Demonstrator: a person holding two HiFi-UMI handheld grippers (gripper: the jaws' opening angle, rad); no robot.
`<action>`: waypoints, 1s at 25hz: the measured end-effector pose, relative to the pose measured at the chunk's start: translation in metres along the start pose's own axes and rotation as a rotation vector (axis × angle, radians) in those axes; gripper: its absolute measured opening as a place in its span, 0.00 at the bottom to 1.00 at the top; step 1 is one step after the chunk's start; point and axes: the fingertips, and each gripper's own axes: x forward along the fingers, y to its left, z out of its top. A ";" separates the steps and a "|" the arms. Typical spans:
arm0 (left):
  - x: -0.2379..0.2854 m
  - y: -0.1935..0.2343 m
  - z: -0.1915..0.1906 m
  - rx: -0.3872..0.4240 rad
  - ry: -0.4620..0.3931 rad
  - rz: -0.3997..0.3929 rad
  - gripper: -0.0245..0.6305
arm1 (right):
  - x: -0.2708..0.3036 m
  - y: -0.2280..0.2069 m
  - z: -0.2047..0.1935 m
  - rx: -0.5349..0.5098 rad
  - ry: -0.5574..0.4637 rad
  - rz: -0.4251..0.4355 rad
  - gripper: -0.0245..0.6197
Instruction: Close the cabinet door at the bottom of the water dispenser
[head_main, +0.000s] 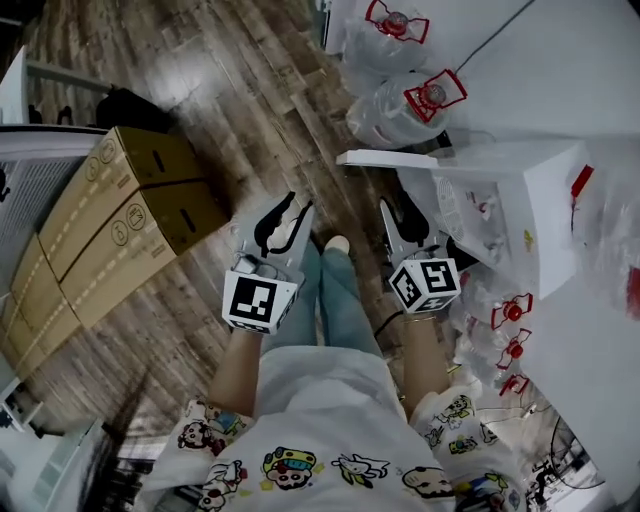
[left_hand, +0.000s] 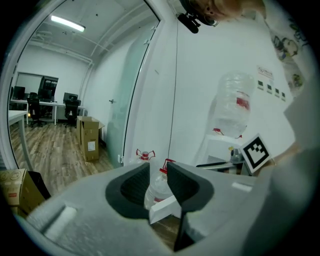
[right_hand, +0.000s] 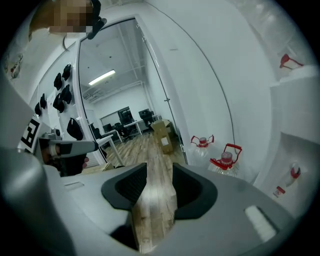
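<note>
The white water dispenser stands at the right, and its open cabinet door shows from above as a thin white edge reaching left. My left gripper hangs over the wooden floor, left of the door, with its jaws apart and empty. My right gripper is close below the door's edge, also open and empty. In the left gripper view the door's white edge shows through the left gripper, with the dispenser behind it. Only floor shows through the right gripper.
Large water bottles with red handles stand on the floor by the wall next to the dispenser. Cardboard boxes lie at the left. The person's legs are between the grippers. An office with desks and chairs lies beyond.
</note>
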 end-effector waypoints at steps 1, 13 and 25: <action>0.004 0.004 -0.007 -0.002 0.004 -0.006 0.19 | 0.009 -0.001 -0.007 0.003 0.008 -0.003 0.28; 0.064 0.049 -0.082 -0.046 0.026 -0.059 0.19 | 0.103 -0.027 -0.118 0.067 0.142 -0.075 0.30; 0.097 0.076 -0.153 -0.074 0.122 -0.075 0.19 | 0.164 -0.079 -0.207 0.139 0.296 -0.205 0.36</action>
